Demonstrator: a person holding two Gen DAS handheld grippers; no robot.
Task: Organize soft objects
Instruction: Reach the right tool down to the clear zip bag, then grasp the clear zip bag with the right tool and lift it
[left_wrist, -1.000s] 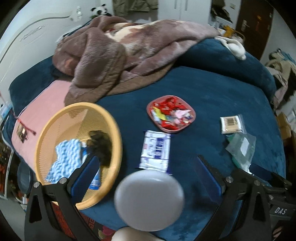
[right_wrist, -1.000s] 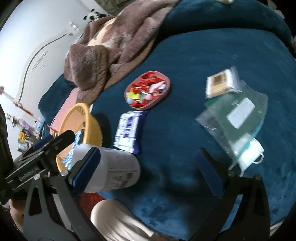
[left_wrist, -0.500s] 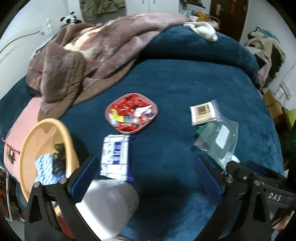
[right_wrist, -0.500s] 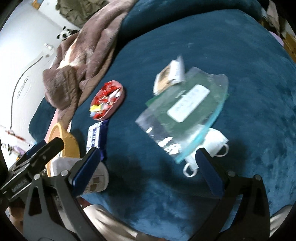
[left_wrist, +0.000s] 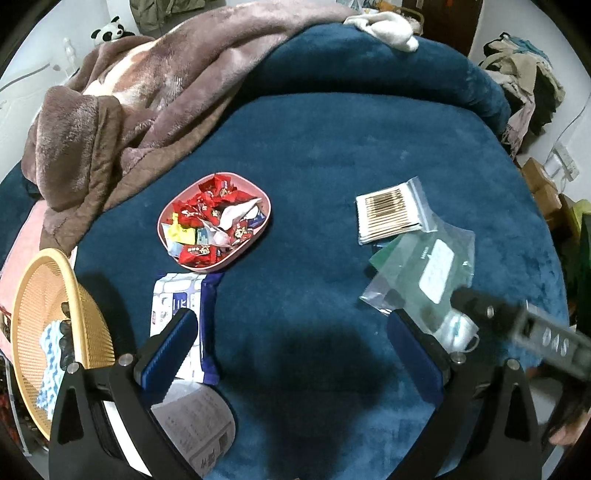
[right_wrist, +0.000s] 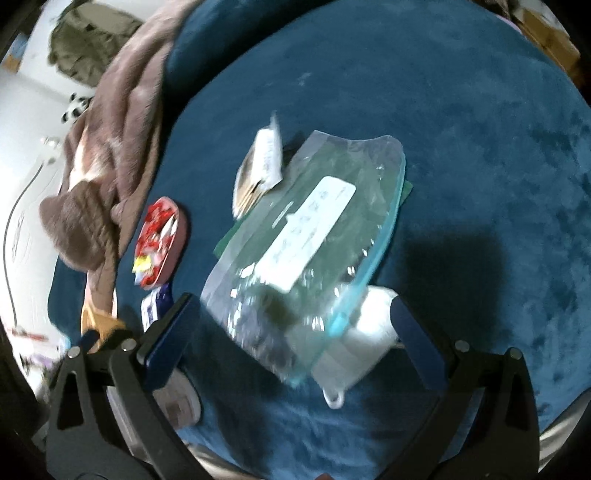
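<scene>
Both tools hang over the dark blue plush bedspread (left_wrist: 332, 155), and both are spread wide with nothing between the pads. The left gripper (left_wrist: 291, 350) hovers above bare blue fabric, its left finger crossing the white-and-blue tissue pack (left_wrist: 173, 295) lying flat below the pink dish of red-wrapped sweets (left_wrist: 214, 219). To the left sits the woven yellow plastic basket (left_wrist: 40, 295), tipped on the bed edge, with a blue-and-white patterned cloth (left_wrist: 50, 354) and something dark inside — too small to name. A white cylindrical container (left_wrist: 199, 424) lies on its side at the near edge.

The right gripper (right_wrist: 295, 332), released, frames the clear zip-top plastic bag with a white label (right_wrist: 314, 236), which rests on a white face mask (right_wrist: 365, 343) — ear loop poking out underneath. The view is blurred here, so contact with the bag can't be judged. A small clear bag of wooden-stemmed cotton swabs (left_wrist: 388, 214) lies just beside the zip bag. A crumpled brown fleece blanket (left_wrist: 129, 92) is heaped at the far left.
</scene>
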